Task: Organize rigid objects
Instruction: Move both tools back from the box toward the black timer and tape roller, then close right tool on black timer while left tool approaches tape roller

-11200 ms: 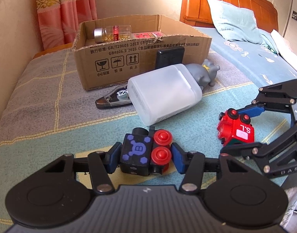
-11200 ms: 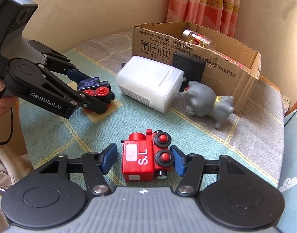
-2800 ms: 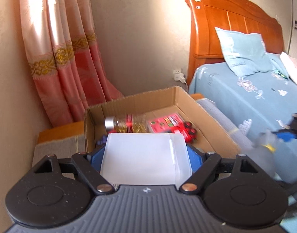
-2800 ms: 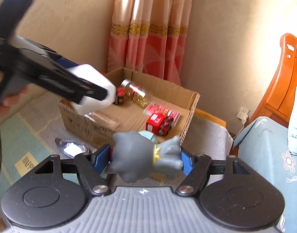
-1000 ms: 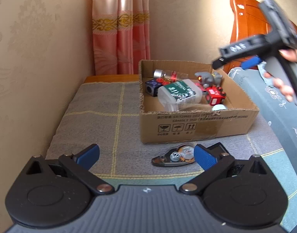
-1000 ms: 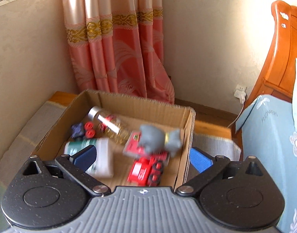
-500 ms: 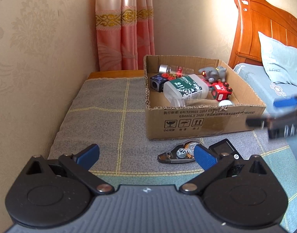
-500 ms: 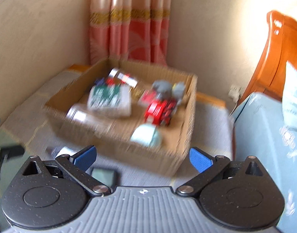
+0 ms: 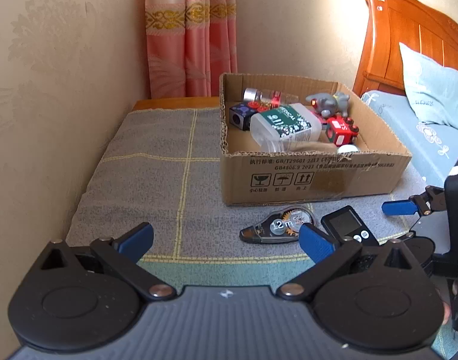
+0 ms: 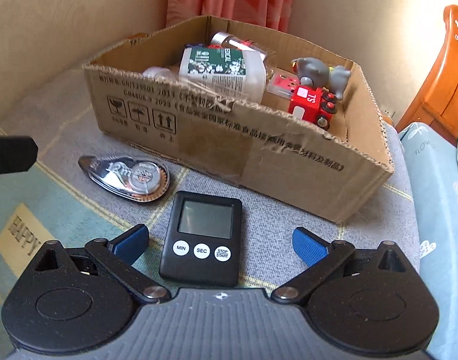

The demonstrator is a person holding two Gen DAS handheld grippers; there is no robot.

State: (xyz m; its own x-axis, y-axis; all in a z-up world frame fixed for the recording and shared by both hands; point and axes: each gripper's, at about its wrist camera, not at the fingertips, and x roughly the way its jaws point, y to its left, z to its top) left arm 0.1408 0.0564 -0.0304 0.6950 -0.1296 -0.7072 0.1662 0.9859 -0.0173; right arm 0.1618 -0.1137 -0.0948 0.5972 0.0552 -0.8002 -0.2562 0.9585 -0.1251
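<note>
Fingers of both grippers (image 9: pixel 226 240) (image 10: pixel 220 241) apart, holding nothing; box (image 10: pixel 289 162) mostly filled, timer (image 10: pixel 203 237) and tape dispenser (image 10: pixel 128 177) not yet boxed.

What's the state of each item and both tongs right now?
left tongs: open, empty
right tongs: open, straddling the timer
timer: flat on the mat, face up, outside the box
correction tape: flat on the mat, outside the box
cardboard box: open-topped, upright
white bottle: on its side in the box
red train: in the box
grey figurine: in the box
</note>
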